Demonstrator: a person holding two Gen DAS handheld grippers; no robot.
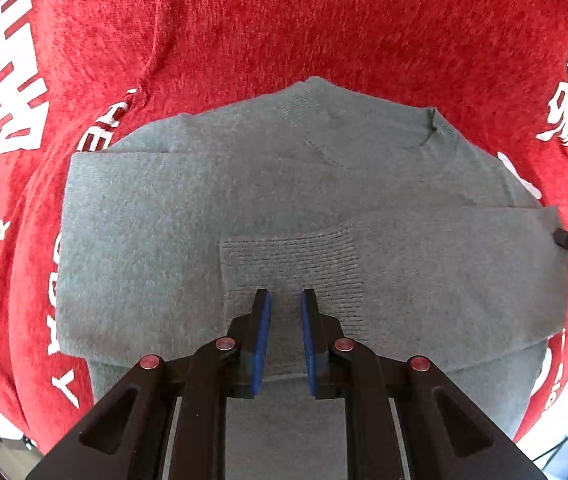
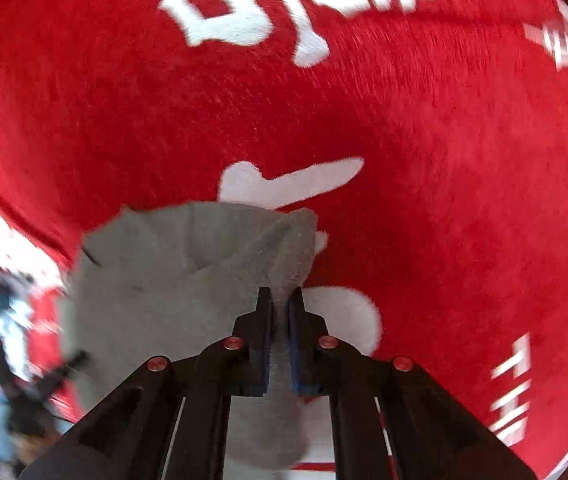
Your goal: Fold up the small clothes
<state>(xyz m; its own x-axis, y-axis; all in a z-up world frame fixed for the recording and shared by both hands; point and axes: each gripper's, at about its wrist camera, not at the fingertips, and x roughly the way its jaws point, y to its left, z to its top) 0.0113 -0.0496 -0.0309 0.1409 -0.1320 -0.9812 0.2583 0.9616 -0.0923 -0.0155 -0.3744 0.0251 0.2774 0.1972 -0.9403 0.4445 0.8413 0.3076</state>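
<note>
Right hand-held gripper point(image 2: 280, 300) pinches grey sweater point(image 2: 172, 264); surroundings blurred.

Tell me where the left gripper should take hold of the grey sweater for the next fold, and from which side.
Probably the ribbed cuff lying across the grey sweater, just ahead of the left gripper. Come straight down from above: the cuff's free edge lies flat on top. The right gripper is shut on the sweater's other edge.
</note>
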